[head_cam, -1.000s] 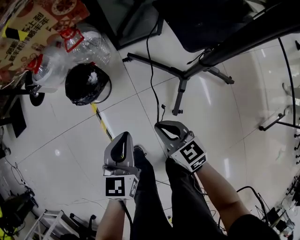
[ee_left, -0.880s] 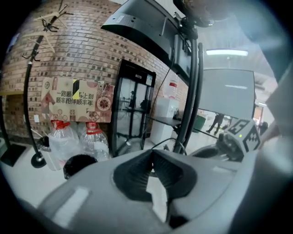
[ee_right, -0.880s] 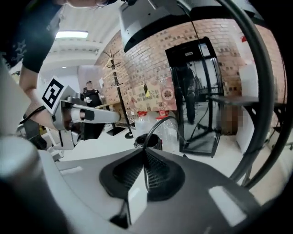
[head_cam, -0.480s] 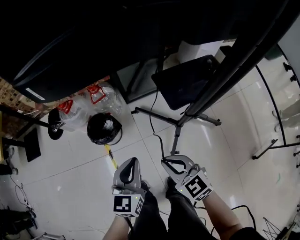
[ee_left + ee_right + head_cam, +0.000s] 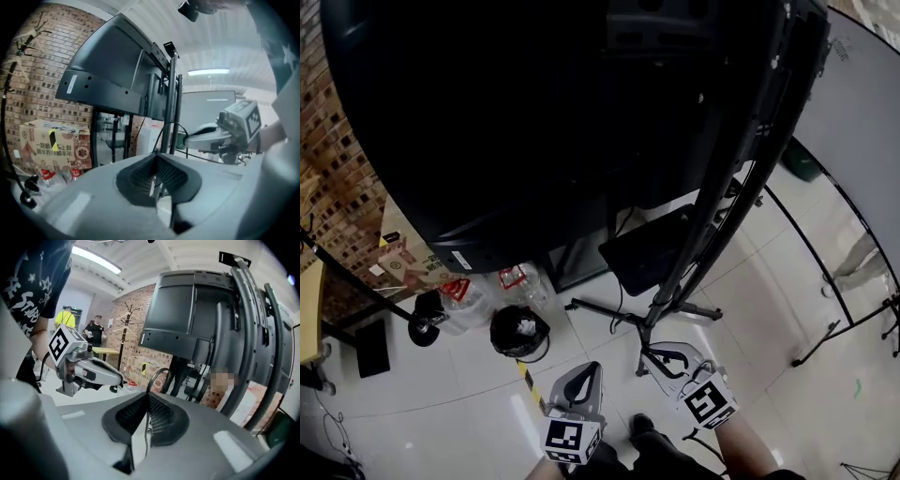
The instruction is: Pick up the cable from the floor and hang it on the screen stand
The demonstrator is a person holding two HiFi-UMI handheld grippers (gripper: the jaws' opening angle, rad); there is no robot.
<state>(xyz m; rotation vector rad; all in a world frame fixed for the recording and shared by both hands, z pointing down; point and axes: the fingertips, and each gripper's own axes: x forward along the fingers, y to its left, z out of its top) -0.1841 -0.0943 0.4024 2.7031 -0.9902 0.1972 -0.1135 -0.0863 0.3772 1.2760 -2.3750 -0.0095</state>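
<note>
Head view: the left gripper [image 5: 592, 372] and the right gripper [image 5: 649, 355] are side by side above the tiled floor [image 5: 441, 412], under the big black screen [image 5: 506, 122] and near the foot of its stand [image 5: 712, 216].

Left gripper view: the jaws are closed, seemingly pinching the thin black cable [image 5: 162, 131], which arcs up in front of the stand.

Right gripper view: the jaws are clamped on the cable [image 5: 153, 377], and a loop of it rises just ahead.

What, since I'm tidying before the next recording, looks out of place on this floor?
Mainly the black cable: it trails loose over the tiles by the feet of the screen stand and is not yet hung up. Large water bottles and a black bin stand clustered on the floor nearby.
</note>
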